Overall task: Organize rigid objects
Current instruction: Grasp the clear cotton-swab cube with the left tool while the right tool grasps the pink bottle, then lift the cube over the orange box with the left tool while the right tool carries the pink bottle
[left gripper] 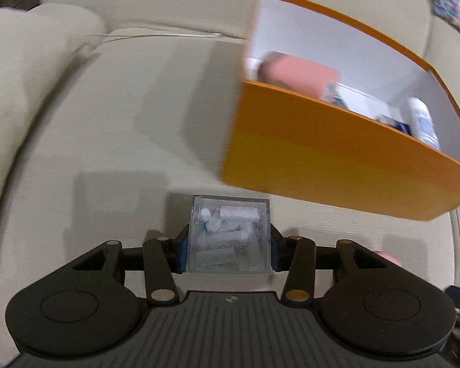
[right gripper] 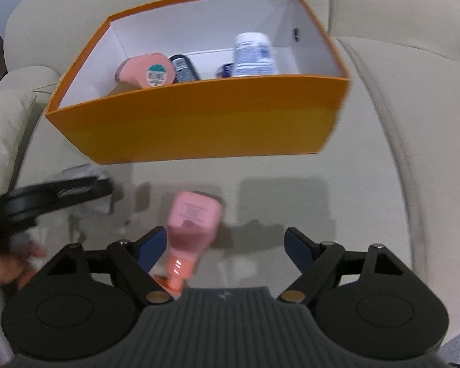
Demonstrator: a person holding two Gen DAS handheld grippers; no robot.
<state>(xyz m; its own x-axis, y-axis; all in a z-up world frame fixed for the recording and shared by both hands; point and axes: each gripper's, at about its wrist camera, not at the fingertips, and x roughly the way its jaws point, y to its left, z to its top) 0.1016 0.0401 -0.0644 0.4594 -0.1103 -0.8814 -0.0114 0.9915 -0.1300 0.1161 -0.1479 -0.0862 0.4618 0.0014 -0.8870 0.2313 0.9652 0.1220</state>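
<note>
The pink bottle (right gripper: 191, 230) lies on the sofa cushion (right gripper: 337, 202) between the right gripper (right gripper: 225, 247)'s spread jaws (nearer the left one), long axis running away from them; the left gripper (left gripper: 228, 247) pinches a clear box (left gripper: 230, 234).

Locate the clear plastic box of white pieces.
Left wrist view, bottom centre: the clear plastic box sits clamped in the left gripper, over the beige sofa cushion, near the orange cardboard box.

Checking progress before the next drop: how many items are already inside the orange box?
4 visible: a pink tube at the left, a dark container beside it, a white bottle at the right, a small dark blue item against it. The front wall of the orange box may hide more.
</note>
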